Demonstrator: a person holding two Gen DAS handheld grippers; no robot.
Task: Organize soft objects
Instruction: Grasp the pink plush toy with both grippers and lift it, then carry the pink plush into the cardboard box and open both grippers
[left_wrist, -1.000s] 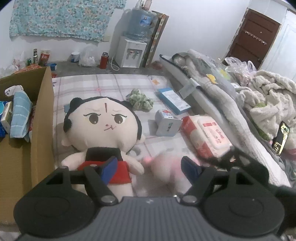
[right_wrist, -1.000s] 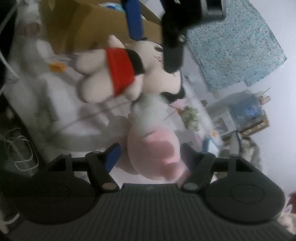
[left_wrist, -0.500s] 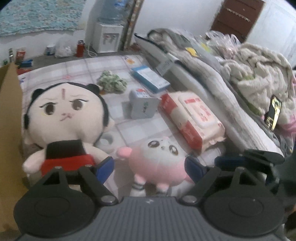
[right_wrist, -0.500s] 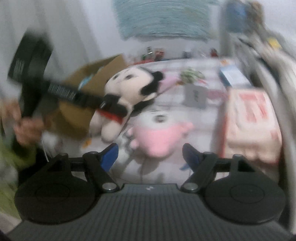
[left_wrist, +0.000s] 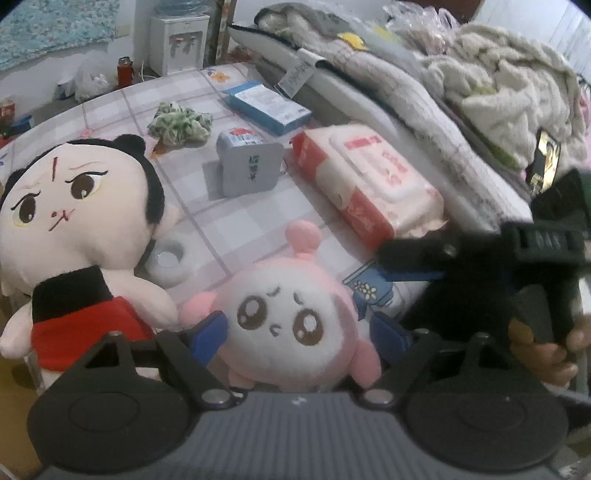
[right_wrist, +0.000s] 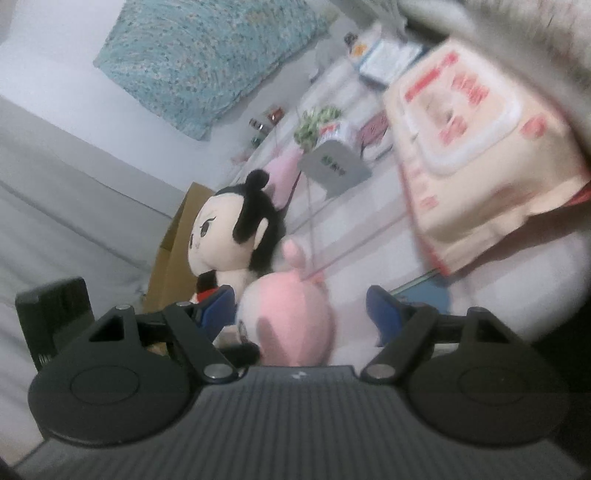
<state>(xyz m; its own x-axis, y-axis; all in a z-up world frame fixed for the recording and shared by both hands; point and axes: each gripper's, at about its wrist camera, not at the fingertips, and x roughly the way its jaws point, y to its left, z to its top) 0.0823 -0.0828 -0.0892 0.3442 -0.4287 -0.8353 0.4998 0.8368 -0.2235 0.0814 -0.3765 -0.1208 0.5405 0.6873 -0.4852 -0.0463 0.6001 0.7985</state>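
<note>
Pink plush sits on the checked sheet, face toward the left camera, between the blue pads of the left gripper. Jaws have just been opening; pads stand beside the plush, not pressing. Right gripper also spread, jaws just widened, plush nearer its left pad. Doll stands just beside the plush. Wipes pack lies behind, well apart.

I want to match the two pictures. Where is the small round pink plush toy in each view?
Left wrist: small round pink plush toy, bottom centre, face to camera.
Right wrist: same toy, bottom centre, seen from its side.
Shared landmark: red-and-white wet-wipes pack.
</note>
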